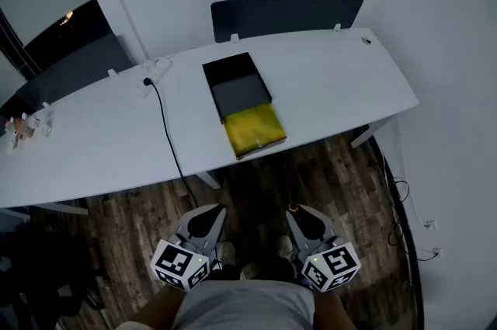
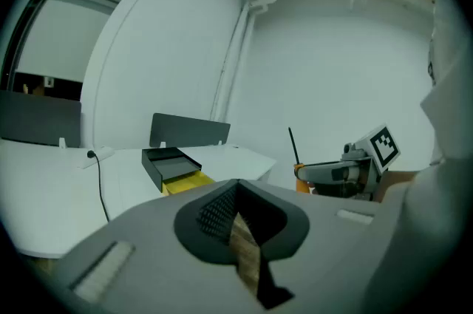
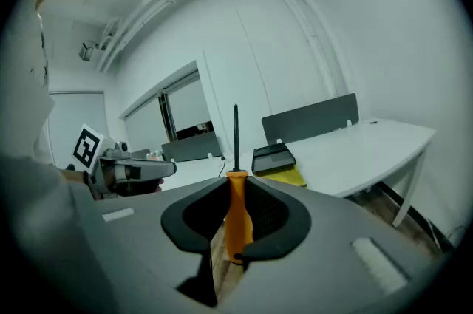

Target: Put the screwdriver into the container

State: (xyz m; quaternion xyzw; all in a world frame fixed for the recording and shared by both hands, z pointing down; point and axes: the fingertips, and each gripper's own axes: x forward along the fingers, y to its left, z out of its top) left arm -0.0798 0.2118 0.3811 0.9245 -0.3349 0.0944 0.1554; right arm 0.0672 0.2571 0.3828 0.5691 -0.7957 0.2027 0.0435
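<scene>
Counted: two grey handheld grippers, one orange-handled screwdriver (image 3: 236,216) with a black shaft, one open black rectangular container (image 1: 208,74), one yellow pad (image 1: 254,129) and one black cable (image 1: 165,126).

Only the head view looks down into the container on the white desk (image 1: 334,80). It shows the yellow pad touching the container's near end, and both grippers over the wooden floor (image 1: 147,212), apart from the desk.

The right gripper view shows the right gripper (image 1: 299,213) with its jaws clamped on the screwdriver's handle, shaft upright. The left gripper view shows the left gripper (image 1: 208,213) with its jaws narrowly apart and holding nothing.
</scene>
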